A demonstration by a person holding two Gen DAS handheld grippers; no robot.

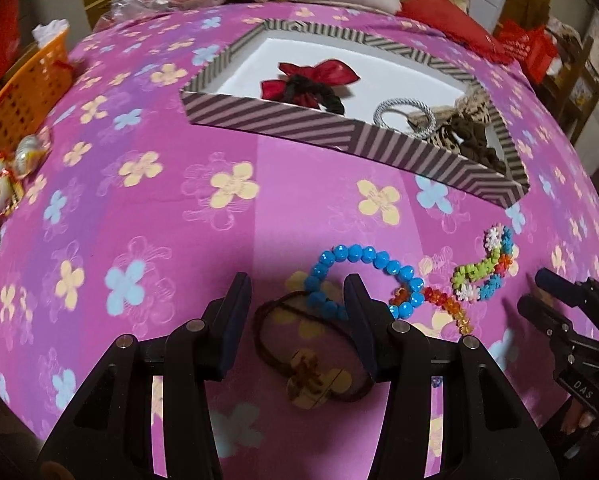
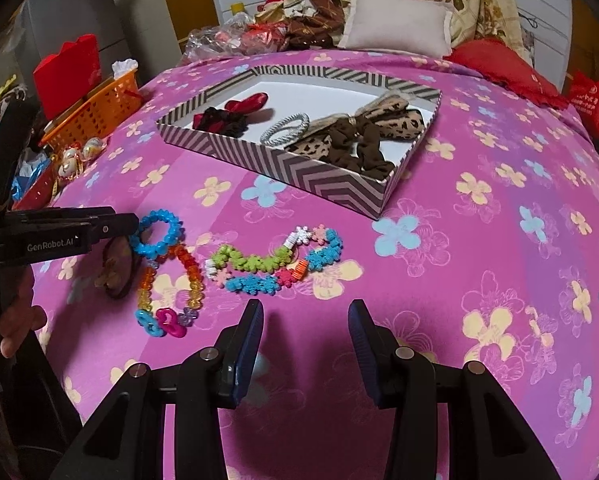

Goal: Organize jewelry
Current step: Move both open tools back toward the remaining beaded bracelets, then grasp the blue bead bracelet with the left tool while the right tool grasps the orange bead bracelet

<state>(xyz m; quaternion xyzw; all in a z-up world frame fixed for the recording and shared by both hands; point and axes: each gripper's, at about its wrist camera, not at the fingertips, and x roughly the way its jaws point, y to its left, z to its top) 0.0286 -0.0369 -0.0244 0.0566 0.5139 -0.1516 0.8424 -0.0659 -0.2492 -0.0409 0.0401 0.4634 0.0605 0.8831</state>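
While the left gripper (image 1: 295,312) hangs open over a brown hair tie (image 1: 299,360) and the blue bead bracelet (image 1: 359,276) on the pink flowered cloth (image 1: 139,200), the right gripper (image 2: 305,340) stands open over bare cloth, near the flower-bead bracelet (image 2: 275,264). Farther back, the striped box (image 2: 299,180) holds scrunchies.

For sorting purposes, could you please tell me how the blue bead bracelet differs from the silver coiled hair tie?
The blue bead bracelet is made of chunky faceted beads; the silver coiled hair tie is a thin wound spiral. The bracelet lies loose on the pink floral cloth, while the hair tie already sits inside the striped box. Both are closed rings lying flat.
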